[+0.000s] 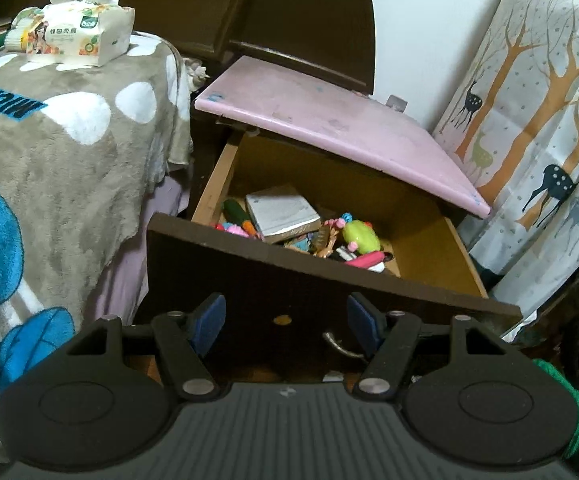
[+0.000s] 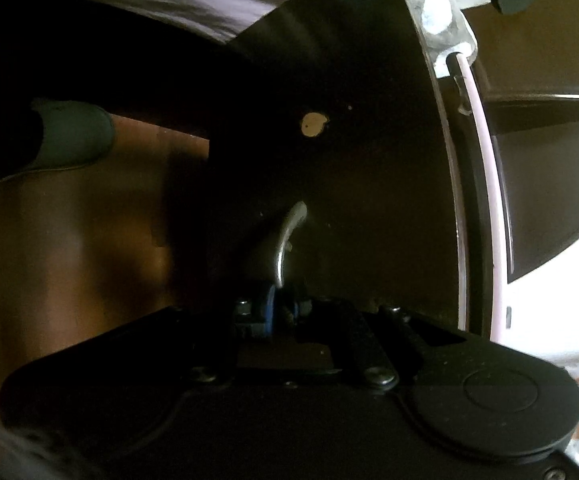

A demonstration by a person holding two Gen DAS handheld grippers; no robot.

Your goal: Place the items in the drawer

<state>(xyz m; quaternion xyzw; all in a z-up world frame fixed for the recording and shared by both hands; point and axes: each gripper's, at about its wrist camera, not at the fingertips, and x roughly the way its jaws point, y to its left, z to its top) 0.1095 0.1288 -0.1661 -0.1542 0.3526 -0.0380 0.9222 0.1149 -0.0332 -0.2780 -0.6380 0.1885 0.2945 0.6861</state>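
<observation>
Open wooden drawer (image 1: 429, 216) holding a book (image 1: 283, 216), green toy (image 1: 361, 236), mixed trinkets

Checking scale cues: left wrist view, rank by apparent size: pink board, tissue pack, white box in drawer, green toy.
1. pink board
2. tissue pack
3. white box, near the pack's size, so unsure
4. green toy
</observation>
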